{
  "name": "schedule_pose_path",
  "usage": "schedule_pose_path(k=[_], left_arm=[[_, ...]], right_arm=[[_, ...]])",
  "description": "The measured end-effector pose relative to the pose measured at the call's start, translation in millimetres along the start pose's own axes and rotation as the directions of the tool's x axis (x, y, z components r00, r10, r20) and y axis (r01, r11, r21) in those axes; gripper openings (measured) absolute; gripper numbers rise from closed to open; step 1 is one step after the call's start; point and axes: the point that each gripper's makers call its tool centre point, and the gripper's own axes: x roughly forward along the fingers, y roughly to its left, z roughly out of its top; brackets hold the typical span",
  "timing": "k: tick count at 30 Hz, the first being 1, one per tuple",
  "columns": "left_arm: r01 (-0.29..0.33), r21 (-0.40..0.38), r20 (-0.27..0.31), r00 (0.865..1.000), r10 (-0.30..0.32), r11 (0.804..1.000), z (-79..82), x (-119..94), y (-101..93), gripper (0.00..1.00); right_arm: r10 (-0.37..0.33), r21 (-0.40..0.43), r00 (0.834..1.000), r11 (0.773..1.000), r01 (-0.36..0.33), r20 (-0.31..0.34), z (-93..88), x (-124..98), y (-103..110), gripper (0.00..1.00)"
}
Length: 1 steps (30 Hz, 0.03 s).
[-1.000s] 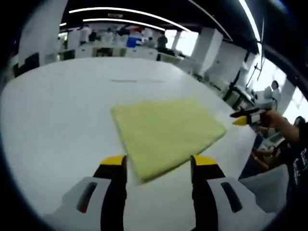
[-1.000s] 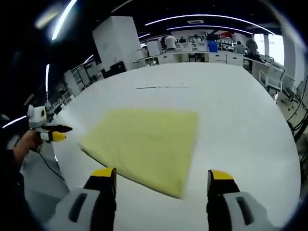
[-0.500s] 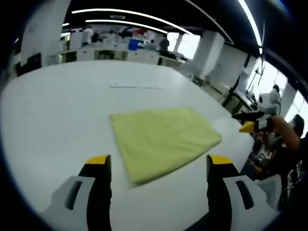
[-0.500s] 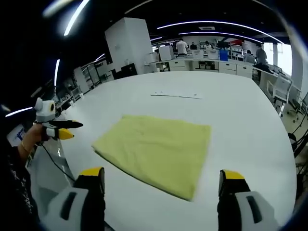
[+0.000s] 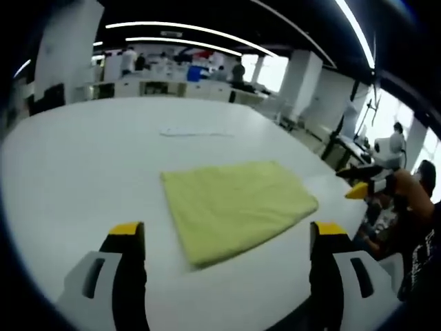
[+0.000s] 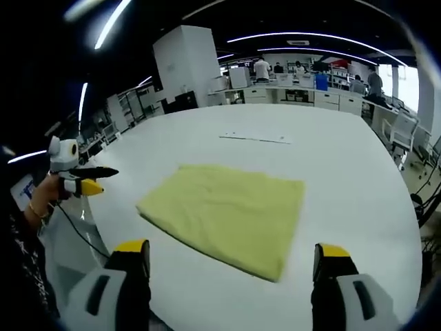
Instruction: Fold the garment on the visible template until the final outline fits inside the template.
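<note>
Both grippers pulled back, cloth left folded on the table.

Over the last second I have drawn my left gripper (image 5: 224,238) and right gripper (image 6: 233,256) away from the yellow cloth (image 5: 238,207); both now hang with jaws spread wide, holding nothing. The cloth lies flat as a neat rectangle in the middle of the white table (image 5: 76,158), so I judge the folding done or nearly so. I cannot make out a template outline. A thin strip (image 6: 255,138) lies well beyond the cloth; nothing blocks me.
</note>
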Motion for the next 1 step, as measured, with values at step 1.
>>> schedule_pose_path(k=[1], left_arm=[[-0.002, 0.002, -0.002, 1.0, 0.002, 1.0, -0.6, -0.7, -1.4, 0.97]], right_arm=[[0.0, 0.0, 1.0, 1.0, 0.0, -0.001, -0.5, -0.1, 0.1, 0.99]])
